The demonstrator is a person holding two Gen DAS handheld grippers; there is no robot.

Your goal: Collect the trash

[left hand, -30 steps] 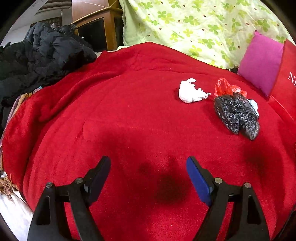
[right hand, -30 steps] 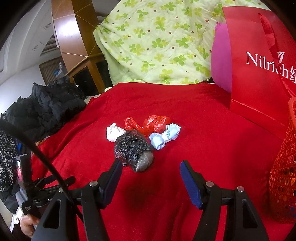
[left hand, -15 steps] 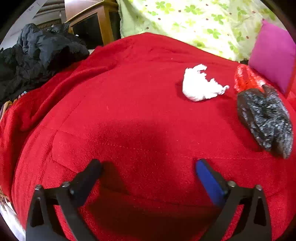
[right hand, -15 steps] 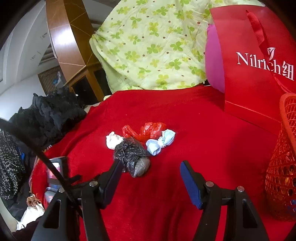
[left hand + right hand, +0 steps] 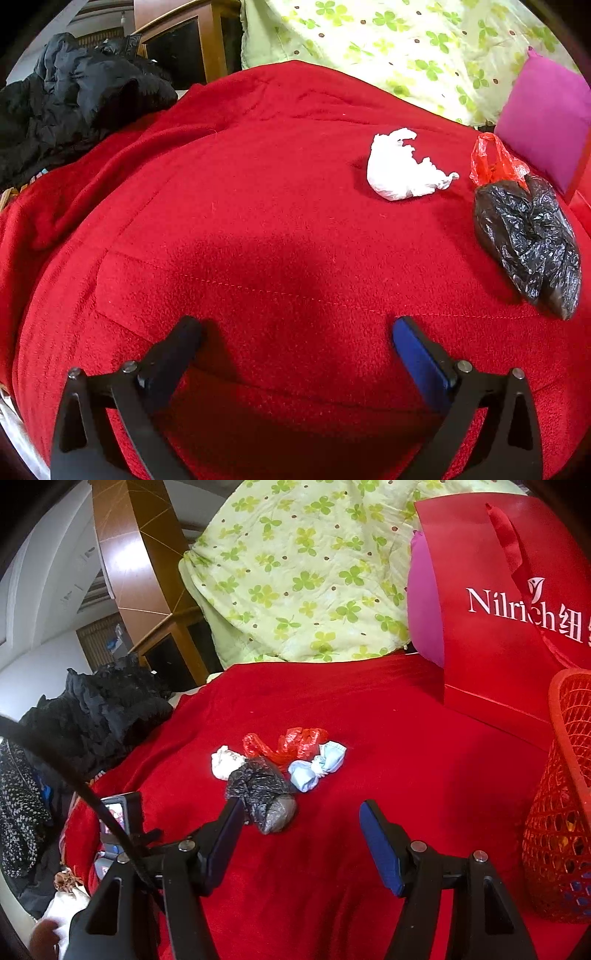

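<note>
The black bag (image 5: pixel 263 796) is lying on the red blanket (image 5: pixel 369 738), its long axis running toward you, blunt grey end nearest your right claw (image 5: pixel 301 825). It is looking crinkled and glossy. Behind it are sitting a white wad (image 5: pixel 224 762), a red plastic bag (image 5: pixel 291 742) and a knotted blue mask (image 5: pixel 317 766), all bunched close. The red mesh basket (image 5: pixel 561 812) is standing at right. You are holding both claws spread and empty, your left claw (image 5: pixel 295 339) low over the blanket.
</note>
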